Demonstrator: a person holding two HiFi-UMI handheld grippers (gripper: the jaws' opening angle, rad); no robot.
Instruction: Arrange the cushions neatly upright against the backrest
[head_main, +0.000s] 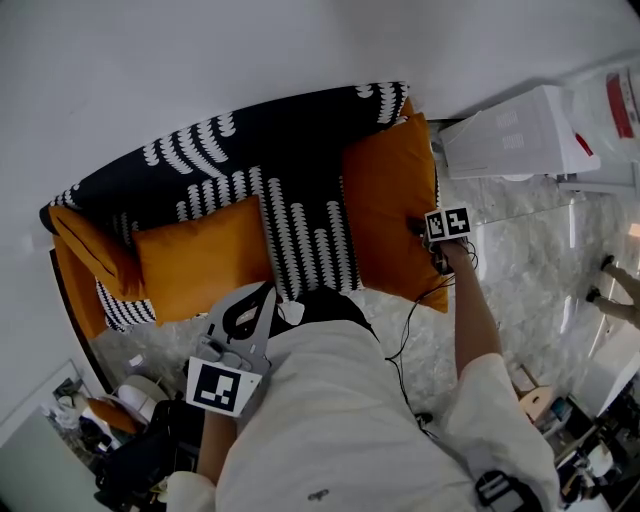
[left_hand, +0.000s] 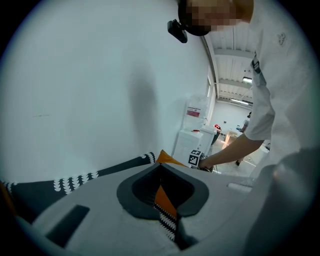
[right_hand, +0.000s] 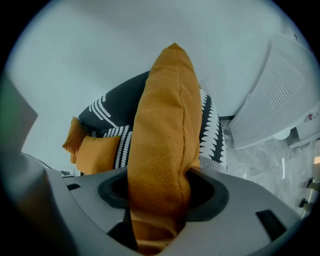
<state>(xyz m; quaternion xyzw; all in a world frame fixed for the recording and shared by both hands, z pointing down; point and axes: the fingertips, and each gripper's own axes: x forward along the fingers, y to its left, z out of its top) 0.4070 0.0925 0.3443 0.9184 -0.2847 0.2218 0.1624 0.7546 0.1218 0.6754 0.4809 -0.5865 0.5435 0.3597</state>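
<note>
A sofa (head_main: 300, 160) in black cloth with white leaf print stands against the wall. One orange cushion (head_main: 385, 210) stands on edge at its right end, and my right gripper (head_main: 440, 245) is shut on its near edge. In the right gripper view this cushion (right_hand: 165, 135) rises from between the jaws of the right gripper (right_hand: 159, 227). A second orange cushion (head_main: 200, 255) lies tilted on the seat at the left, next to a third one (head_main: 85, 250) at the sofa's left end. My left gripper (head_main: 268, 292) hangs shut and holds nothing, just in front of the seat; its view shows a narrow slit between the jaws (left_hand: 167, 215).
A white appliance (head_main: 515, 135) stands on the marble floor (head_main: 520, 250) right of the sofa. Bags and clutter (head_main: 110, 420) lie at the lower left. Someone's legs (head_main: 620, 290) show at the far right. A cable (head_main: 405, 330) trails from the right gripper.
</note>
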